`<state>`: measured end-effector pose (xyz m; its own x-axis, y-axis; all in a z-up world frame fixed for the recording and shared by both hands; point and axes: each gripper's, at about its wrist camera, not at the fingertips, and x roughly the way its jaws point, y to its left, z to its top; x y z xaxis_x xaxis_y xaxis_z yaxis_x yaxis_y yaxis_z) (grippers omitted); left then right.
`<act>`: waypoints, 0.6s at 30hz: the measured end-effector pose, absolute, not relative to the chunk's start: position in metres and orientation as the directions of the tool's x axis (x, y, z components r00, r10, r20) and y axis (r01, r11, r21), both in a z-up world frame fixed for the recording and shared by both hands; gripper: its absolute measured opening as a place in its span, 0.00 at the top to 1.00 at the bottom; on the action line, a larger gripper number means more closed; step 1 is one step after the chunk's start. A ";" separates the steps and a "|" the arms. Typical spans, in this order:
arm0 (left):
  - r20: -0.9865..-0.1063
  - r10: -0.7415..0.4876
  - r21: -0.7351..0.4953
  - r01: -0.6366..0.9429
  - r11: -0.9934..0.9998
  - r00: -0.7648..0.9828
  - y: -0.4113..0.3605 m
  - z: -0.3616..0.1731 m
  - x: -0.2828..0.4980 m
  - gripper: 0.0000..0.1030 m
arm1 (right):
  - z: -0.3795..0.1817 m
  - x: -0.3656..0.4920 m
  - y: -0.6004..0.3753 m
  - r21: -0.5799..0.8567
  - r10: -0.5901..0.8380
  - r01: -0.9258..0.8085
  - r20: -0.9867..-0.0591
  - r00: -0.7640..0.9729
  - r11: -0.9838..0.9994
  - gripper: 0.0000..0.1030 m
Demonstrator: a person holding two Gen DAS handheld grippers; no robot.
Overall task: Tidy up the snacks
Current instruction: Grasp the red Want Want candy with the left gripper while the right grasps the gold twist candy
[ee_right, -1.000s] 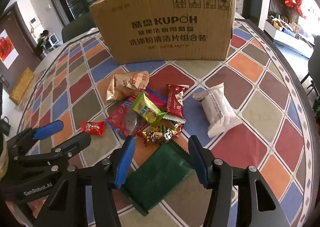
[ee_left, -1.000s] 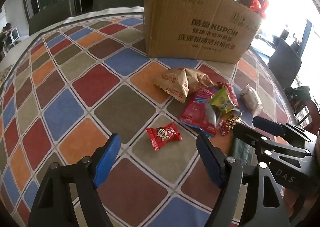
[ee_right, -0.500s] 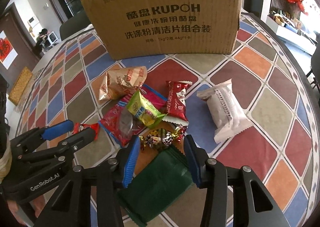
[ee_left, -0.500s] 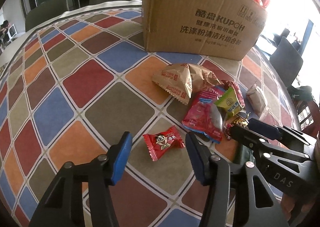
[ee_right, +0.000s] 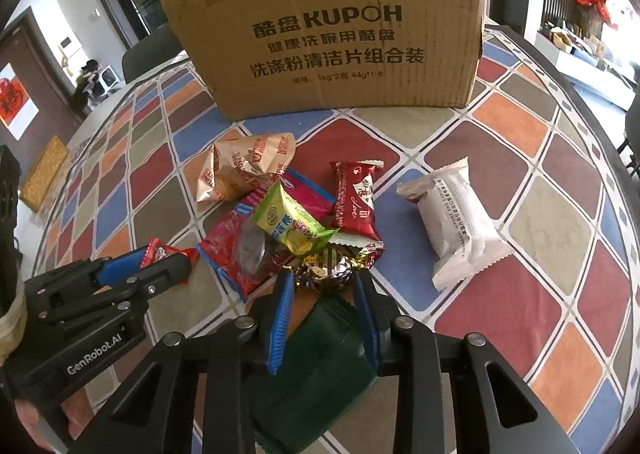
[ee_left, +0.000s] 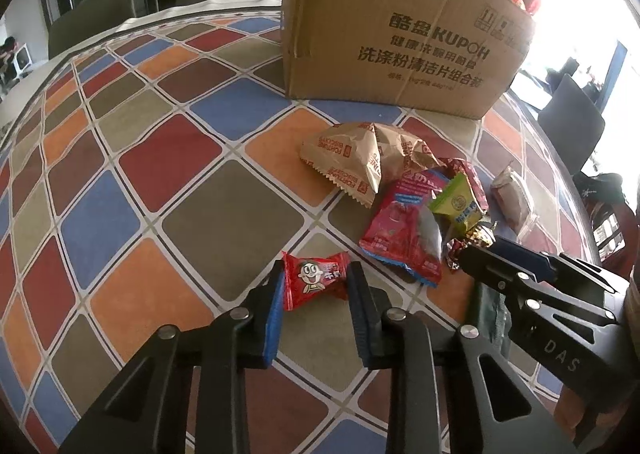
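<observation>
Left gripper [ee_left: 315,281] jaws closing on red candy [ee_left: 316,280], right gripper [ee_right: 322,286] jaws closing around green packet [ee_right: 316,370], partly hidden

Daylight floods in from the right in both views. In the left wrist view a window [ee_left: 600,13] on the far right is blown out to white glare. The tablecloth [ee_left: 160,157] is evenly lit, and the shadows under the snacks are short and soft. The far left background is dim. Both pictures are sharp at the centre. Fisheye distortion bends the table edge, and the corners fall to black.
</observation>
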<state>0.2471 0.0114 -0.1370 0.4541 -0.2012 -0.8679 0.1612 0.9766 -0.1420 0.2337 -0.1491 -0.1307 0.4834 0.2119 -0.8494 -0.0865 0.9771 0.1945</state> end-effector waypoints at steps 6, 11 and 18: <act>-0.862 -0.204 -0.137 0.174 0.975 0.465 0.007 -0.130 0.240 0.72 | -0.127 0.230 -0.152 0.204 0.219 -0.085 -0.844 0.490 0.975 0.73; -0.853 -0.211 -0.134 0.190 0.973 0.478 0.002 -0.122 0.235 0.72 | -0.125 0.225 -0.155 0.213 0.226 -0.084 -0.838 0.497 0.974 0.73; -0.845 -0.224 -0.140 0.202 0.969 0.485 -0.002 -0.116 0.231 0.72 | -0.123 0.219 -0.157 0.220 0.234 -0.085 -0.844 0.484 0.972 0.94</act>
